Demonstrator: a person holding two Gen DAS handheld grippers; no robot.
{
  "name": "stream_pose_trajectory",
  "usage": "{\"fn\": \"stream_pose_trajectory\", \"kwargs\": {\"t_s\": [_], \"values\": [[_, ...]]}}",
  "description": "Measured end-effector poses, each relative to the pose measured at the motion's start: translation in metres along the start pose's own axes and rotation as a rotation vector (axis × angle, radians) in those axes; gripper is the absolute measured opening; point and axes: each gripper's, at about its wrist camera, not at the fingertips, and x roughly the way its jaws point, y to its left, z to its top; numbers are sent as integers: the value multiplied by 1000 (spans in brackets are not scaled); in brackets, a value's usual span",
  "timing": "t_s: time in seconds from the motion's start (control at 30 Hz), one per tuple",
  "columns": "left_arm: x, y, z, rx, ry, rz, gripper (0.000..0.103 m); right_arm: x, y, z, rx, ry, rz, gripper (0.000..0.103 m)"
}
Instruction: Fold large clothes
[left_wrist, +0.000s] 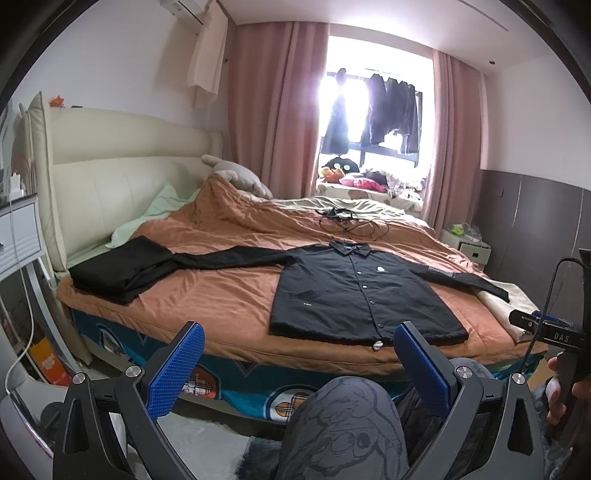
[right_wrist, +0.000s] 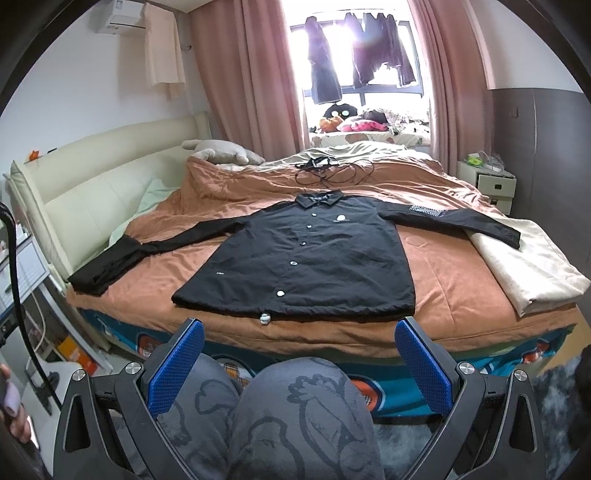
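Observation:
A black button-front jacket (left_wrist: 351, 291) lies flat and face up on the orange bedspread (left_wrist: 207, 295), collar toward the window, both sleeves spread out sideways. It also shows in the right wrist view (right_wrist: 306, 258). My left gripper (left_wrist: 299, 354) is open and empty, held off the near edge of the bed, short of the jacket's hem. My right gripper (right_wrist: 299, 350) is open and empty, also short of the hem, centred on the jacket. The left sleeve runs to a folded black garment (left_wrist: 118, 269) near the headboard.
A folded cream cloth (right_wrist: 524, 258) lies on the bed's right side under the right sleeve end. Black cables (right_wrist: 328, 170) lie beyond the collar. My knees (right_wrist: 295, 417) are below the grippers. A white nightstand (right_wrist: 487, 181) stands at the right, a headboard (right_wrist: 92, 184) at the left.

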Motion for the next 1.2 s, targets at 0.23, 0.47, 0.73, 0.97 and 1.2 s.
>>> {"fn": "stream_pose_trajectory", "kwargs": {"t_s": [0.23, 0.47, 0.73, 0.97, 1.2], "values": [[10, 6, 4, -7, 14, 6, 103, 11, 4, 11, -4, 11, 8, 103], [29, 13, 10, -19, 34, 23, 103, 37, 11, 26, -23, 36, 9, 103], [63, 24, 21, -45, 66, 47, 103, 81, 15, 49, -33, 74, 28, 103], [102, 27, 33, -58, 104, 71, 103, 125, 16, 72, -33, 100, 55, 103], [149, 37, 46, -66, 155, 95, 103, 178, 18, 93, -20, 140, 72, 103]]}}
